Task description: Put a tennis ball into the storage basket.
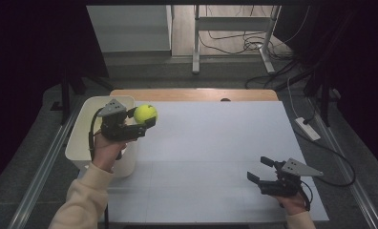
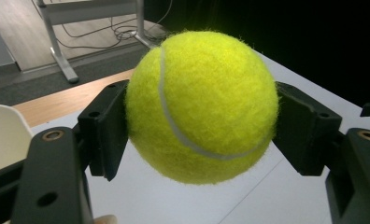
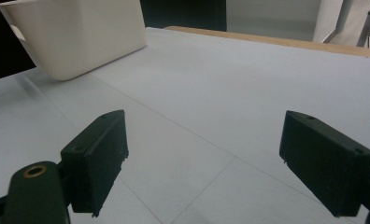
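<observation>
left gripper (image 1: 146, 121) fingers clamp tennis ball (image 1: 145, 114) beside white bin (image 1: 84, 138) | right gripper (image 1: 262, 170) fingers apart, empty

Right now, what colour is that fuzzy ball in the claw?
Bright yellow-green felt tennis ball with a curved white seam, clearest in the left gripper view.

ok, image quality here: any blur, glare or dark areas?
High view: dark sides, white table evenly lit, no glare. Left gripper view: tennis ball sharp, black background at right. Right gripper view: near pads soft, white bin fairly clear.
</observation>
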`<action>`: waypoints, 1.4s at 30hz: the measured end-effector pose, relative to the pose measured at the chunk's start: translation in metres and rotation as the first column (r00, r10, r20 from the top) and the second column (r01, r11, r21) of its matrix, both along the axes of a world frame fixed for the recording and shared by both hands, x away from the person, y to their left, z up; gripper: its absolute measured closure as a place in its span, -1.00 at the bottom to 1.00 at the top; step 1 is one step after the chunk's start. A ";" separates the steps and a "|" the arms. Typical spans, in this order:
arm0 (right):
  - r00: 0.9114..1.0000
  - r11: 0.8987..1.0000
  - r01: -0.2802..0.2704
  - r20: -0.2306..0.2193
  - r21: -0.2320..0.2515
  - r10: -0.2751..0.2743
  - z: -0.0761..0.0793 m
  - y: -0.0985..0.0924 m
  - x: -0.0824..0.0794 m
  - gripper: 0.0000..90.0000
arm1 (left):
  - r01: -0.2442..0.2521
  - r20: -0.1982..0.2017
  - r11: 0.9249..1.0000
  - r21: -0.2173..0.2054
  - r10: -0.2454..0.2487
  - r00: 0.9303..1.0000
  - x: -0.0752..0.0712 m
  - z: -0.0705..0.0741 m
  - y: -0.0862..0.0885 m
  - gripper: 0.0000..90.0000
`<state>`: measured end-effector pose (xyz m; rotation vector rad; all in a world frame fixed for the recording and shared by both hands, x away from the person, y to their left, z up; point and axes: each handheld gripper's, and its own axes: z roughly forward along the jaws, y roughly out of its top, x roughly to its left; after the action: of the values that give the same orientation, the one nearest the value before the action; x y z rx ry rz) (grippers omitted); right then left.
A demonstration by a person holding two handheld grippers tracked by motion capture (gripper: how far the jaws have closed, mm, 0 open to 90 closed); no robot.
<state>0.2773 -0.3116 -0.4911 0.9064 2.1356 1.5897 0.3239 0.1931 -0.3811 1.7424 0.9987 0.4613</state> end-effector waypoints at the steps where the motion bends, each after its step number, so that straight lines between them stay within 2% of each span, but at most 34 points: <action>1: 1.000 1.000 0.000 0.000 0.000 0.000 0.000 0.000 0.000 -0.66 | -0.005 -0.002 1.000 0.001 0.005 1.000 0.001 0.000 0.001 -0.39; 18: 1.000 1.000 0.001 0.002 -0.005 -0.001 -0.001 0.000 0.000 -0.66 | -0.071 -0.011 0.997 0.008 0.071 0.997 0.003 0.011 0.028 -0.39; 26: 1.000 1.000 -0.001 0.005 -0.016 0.002 -0.001 0.002 0.000 -0.66 | -0.105 -0.028 0.994 -0.011 0.105 0.994 0.006 0.012 0.043 -0.39; 34: 1.000 1.000 -0.001 0.004 -0.017 0.001 -0.001 0.002 0.000 -0.66 | -0.139 -0.034 0.990 -0.001 0.139 0.990 0.010 0.013 0.052 -0.39; 42: 1.000 1.000 -0.001 0.005 -0.015 0.001 -0.001 0.002 0.001 -0.66 | -0.166 -0.045 0.986 0.029 0.167 0.985 0.015 0.013 0.058 -0.39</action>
<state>0.2781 -0.3101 -0.4921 0.8962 2.1423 1.5726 0.3386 0.2511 -0.3682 1.7062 1.1829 0.5429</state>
